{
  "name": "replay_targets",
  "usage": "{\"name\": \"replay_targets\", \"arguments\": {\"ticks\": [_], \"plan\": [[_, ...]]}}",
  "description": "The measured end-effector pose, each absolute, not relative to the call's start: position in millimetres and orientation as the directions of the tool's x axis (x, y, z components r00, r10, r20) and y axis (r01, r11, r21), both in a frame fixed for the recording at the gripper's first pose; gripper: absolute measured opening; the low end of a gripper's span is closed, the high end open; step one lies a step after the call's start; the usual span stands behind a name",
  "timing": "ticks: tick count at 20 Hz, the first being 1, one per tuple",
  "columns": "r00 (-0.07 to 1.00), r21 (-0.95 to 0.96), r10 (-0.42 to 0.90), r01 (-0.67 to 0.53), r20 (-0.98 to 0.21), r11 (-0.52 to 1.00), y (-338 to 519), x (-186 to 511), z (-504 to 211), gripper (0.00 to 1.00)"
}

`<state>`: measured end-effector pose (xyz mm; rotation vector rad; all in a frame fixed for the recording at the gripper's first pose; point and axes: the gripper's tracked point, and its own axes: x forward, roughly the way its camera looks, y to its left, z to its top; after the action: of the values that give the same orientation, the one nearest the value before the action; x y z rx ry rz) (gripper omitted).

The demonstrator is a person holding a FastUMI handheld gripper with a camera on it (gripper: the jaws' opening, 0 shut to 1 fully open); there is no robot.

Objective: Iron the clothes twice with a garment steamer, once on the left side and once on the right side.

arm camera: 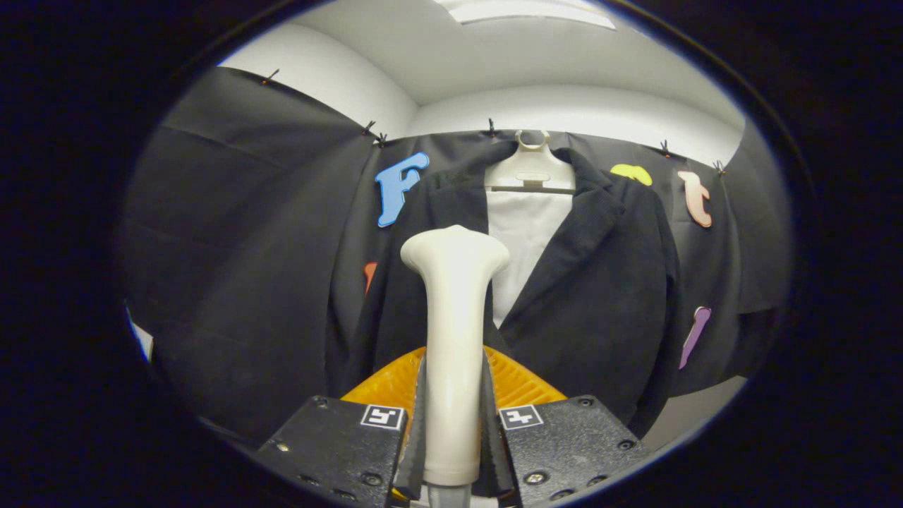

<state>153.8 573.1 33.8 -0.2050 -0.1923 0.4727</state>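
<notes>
A cream-white garment steamer point(453, 310) stands upright between my fingers, and my gripper point(453, 413) is shut on its handle. Its flared head point(455, 252) rises in front of the left lapel of a dark suit jacket point(600, 282). The jacket hangs on a white hanger point(530, 168) against the booth's black cloth wall, open at the front over a white shirt panel point(525, 233). The steamer head sits just left of that panel; how far it is from the fabric I cannot tell.
The black cloth wall point(240, 247) wraps round to the left and right of the jacket. An orange ribbed part point(525, 381) shows behind the steamer handle just above my fingers. A pale floor strip point(695, 409) lies below the jacket's right hem.
</notes>
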Motion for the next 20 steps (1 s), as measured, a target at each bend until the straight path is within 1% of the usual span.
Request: {"name": "replay_targets", "arguments": {"ticks": [20], "plan": [[0.902,-0.253,0.430,-0.424,-0.035,0.869,550,132,-67,0.36]]}}
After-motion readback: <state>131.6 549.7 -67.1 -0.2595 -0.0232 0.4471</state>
